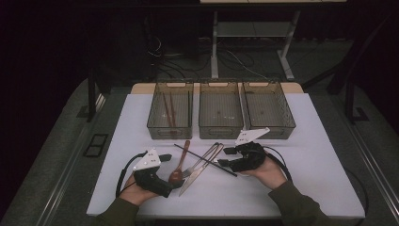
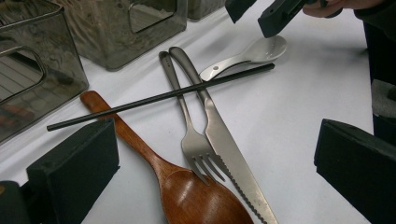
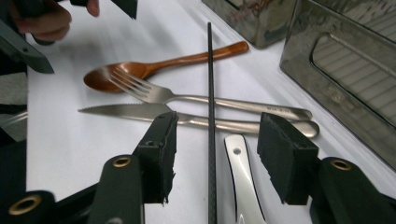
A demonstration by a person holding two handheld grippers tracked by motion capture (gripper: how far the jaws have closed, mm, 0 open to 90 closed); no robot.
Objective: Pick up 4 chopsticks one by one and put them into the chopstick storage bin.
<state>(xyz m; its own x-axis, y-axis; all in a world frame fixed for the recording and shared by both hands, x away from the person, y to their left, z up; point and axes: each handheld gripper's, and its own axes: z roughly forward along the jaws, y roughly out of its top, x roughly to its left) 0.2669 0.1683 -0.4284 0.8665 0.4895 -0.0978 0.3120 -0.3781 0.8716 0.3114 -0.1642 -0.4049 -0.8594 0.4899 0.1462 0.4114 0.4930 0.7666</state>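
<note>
Loose cutlery lies mid-table: a wooden spoon (image 1: 182, 157), a steel fork (image 1: 203, 161), a serrated knife (image 1: 194, 178) and a black chopstick (image 1: 207, 161) laid across them. My left gripper (image 1: 172, 171) is open, its jaws either side of the wooden spoon's bowl (image 2: 196, 200). My right gripper (image 1: 225, 157) is open and low over the chopstick's right end. In the right gripper view its jaws straddle the chopstick (image 3: 210, 93) and a white spoon's handle (image 3: 240, 172). Neither gripper holds anything.
Three smoky clear bins stand in a row behind the cutlery: the left bin (image 1: 153, 113) holds brown chopsticks (image 1: 168, 110); the middle bin (image 1: 220, 131) and right bin (image 1: 286, 115) look empty. White table surface stretches to both sides.
</note>
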